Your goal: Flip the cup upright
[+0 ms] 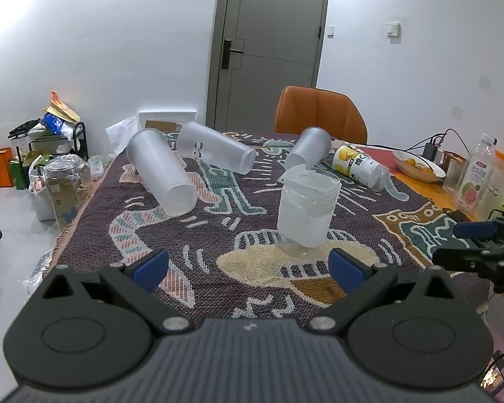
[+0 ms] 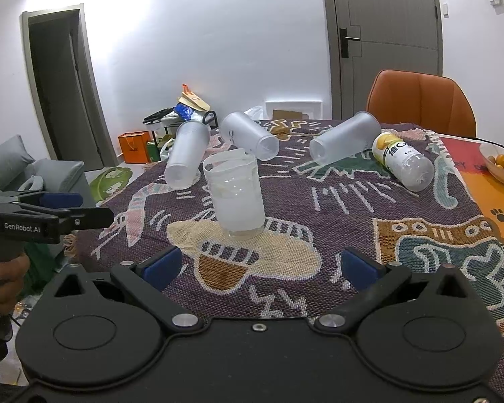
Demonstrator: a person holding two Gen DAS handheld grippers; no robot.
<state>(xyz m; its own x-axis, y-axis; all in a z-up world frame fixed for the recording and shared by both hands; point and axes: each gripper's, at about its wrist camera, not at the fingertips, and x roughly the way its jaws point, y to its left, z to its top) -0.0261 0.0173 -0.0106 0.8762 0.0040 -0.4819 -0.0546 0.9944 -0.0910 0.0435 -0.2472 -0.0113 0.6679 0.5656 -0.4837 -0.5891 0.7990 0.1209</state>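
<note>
Right now we hold both grippers low over the table with the patterned cloth (image 1: 191, 235), and both have their fingers spread wide with nothing between them. Our left gripper (image 1: 248, 265) points at a clear cup (image 1: 305, 208) that stands upright on the cloth, on a pale yellow patch of the pattern. It stands in front of our left fingers, a bit toward the right blue pad (image 1: 344, 268), but it does not touch either pad. From our right gripper (image 2: 260, 267) the same cup (image 2: 235, 194) sits ahead and a little to the left, nearer the left pad (image 2: 161, 267), and apart from it too. Something white and crumpled sits inside the cup, but we cannot tell what it is. Behind the upright cup, three frosted cups lie tipped on their sides: one on the left (image 1: 161, 176), one in the middle (image 1: 215, 151), and one on the right (image 1: 307, 149). A bottle with a yellow label (image 1: 359, 166) lies on its side next to the right frosted cup. An orange chair (image 1: 319, 114) stands at the far end of the table, and a bowl of small oranges (image 1: 418, 164) sits off to the right.
</note>
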